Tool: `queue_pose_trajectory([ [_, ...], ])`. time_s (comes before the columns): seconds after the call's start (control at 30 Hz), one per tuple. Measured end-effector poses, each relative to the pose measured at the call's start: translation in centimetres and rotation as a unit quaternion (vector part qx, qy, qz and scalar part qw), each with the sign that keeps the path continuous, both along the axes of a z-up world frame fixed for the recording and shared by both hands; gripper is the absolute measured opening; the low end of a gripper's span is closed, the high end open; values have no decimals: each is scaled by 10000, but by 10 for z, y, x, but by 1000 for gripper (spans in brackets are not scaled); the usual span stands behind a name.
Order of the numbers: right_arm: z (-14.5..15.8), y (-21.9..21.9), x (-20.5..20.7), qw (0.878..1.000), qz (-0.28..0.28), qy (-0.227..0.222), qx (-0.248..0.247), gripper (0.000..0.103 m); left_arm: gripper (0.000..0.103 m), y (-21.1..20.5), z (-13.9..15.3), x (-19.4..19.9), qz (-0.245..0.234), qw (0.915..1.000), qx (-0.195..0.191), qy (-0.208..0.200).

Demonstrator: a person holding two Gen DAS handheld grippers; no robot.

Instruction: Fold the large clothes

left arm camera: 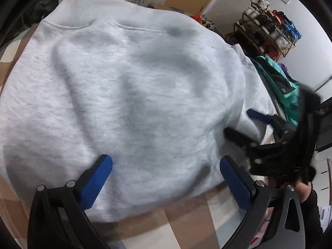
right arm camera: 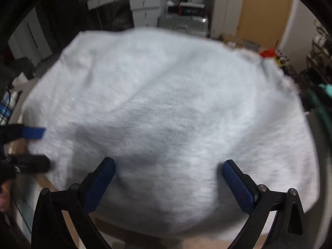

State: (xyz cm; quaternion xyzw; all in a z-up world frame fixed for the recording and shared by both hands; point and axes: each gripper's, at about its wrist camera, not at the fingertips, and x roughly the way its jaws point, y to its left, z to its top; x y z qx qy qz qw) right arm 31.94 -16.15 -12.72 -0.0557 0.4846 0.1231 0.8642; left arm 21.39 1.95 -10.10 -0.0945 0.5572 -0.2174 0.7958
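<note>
Over grey sweatshirt (left arm camera: pixel 128 87) | left gripper (left arm camera: pixel 166 172), right gripper (right arm camera: pixel 168 173) | fingers spread wide

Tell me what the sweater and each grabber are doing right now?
Sweater: spread flat on the table, lightly wrinkled, not gripped.
Left gripper: jaws open wide, empty, over the sweater's near edge.
Right gripper: jaws open wide, empty, over the sweater.
Table: mostly covered by the sweater.
Teal garment: bunched up beside the sweater.
</note>
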Motion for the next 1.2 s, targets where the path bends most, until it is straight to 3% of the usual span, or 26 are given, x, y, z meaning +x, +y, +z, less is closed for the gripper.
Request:
queue_pose_trajectory([
  [0.03, -4, -4, -3, 9999, -18, -101, 100, 103, 101, -1, 0, -2, -10, 10000, 46, -19],
  [0.13, -7, 6, -11, 9993, -34, -250, -264, 103, 101, -11, -2, -6, -144, 9990, 373, -176],
  [0.23, -5, 5, -14, 9996, -157, -146, -206, 103, 101, -18, 0, -15, -144, 9970, 649, -399],
  [0.33, 14, -8, -14, 9996, -231, 145, 79, 102, 101, -8, 10, -20, 68, 9982, 400, -448],
  [0.47, 63, -19, -34, 9962, -271, -696, 443, 103, 101, 12, 37, -21, 608, 9943, 184, -852],
  [0.53, 68, -11, -26, 9960, -234, -739, 449, 103, 101, 12, 39, -13, 634, 9932, 290, -931],
  [0.6, 59, -2, -8, 9969, -281, -694, 229, 103, 101, 2, 30, 3, 592, 9938, 475, -812],
  [0.67, 35, 6, 29, 9986, -354, -347, -166, 103, 101, 2, 10, 15, 689, 9924, 837, -575],
  [0.73, 1, 7, 43, 9994, -251, 193, -124, 103, 101, 10, -11, 22, 708, 9953, 563, -333],
  [0.8, -10, -1, 39, 9995, -241, 22, 195, 103, 101, 15, -12, 14, 695, 9954, 455, -479],
  [0.9, -13, 0, 25, 10000, -19, -69, 2, 103, 101, 17, -13, 8, 735, 9955, 367, -478],
  [1.2, -21, -8, -17, 9986, 437, 282, -104, 103, 101, 14, -13, -9, 589, 9965, 385, -452],
])
